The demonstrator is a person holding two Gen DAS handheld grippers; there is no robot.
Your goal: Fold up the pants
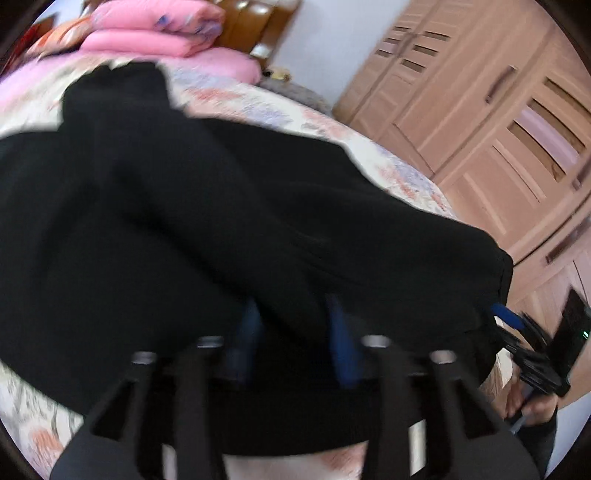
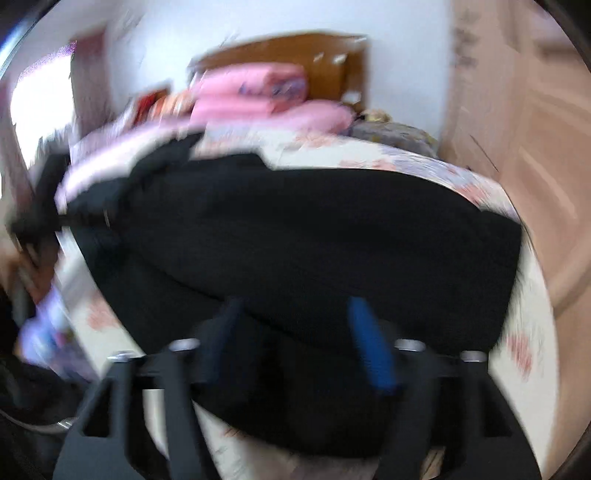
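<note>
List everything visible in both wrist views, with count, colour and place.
pants: one, black, spread across the bed
bedspread: one, cream with pink and lilac flowers, under the pants
folded quilts: pink stack at the head of the bed
headboard: one, brown wood, behind the quilts
wardrobe: pinkish wood, louvred doors, beside the bed
left gripper: black with blue fingers, spread apart, pants fabric between them
right gripper: same, fingers apart around the pants edge
hand: one, holding the right gripper's handle; blurred
</note>
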